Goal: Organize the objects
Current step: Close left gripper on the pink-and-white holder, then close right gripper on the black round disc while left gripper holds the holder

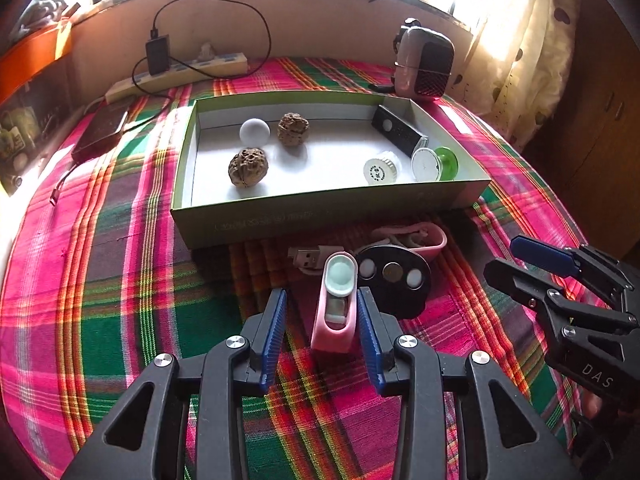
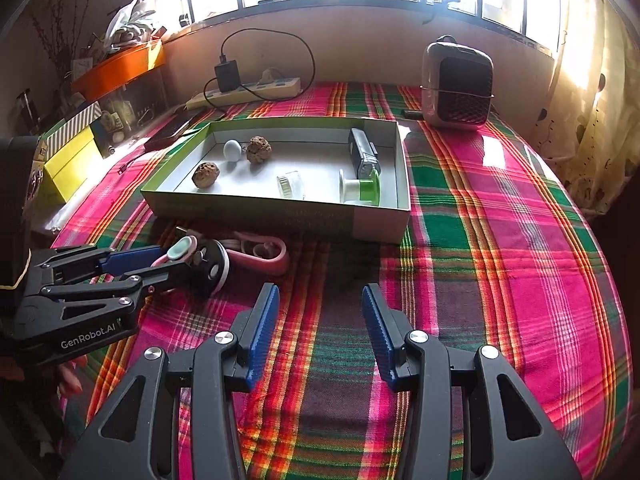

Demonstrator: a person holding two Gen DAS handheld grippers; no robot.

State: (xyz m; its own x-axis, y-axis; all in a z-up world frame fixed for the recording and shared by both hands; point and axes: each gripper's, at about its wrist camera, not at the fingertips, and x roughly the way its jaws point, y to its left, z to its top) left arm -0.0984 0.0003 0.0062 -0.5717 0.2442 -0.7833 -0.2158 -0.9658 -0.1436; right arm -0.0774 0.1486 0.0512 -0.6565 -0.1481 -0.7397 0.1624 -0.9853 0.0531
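- Left wrist view: the left claw fills the lower centre, its blue pads spread apart on either side of a pink case. The right pad sits just beside the case; the left pad stands clear of it, so nothing is clamped.
- The pink case lies on the plaid cloth in the centre of the frame, its pale green round end pointing toward the box.
- Just right of the case lies a black disc with three round spots; behind it are a USB plug and a pink band.
- The box sits in the middle of the frame. On its left side lie two walnuts and a white ball; on its right side, a black bar, a white cap and a green spool.
- A fan stands upper right, a power strip upper left.
- Right wrist view: the right claw is at lower centre, its pads wide apart above bare cloth, holding nothing.
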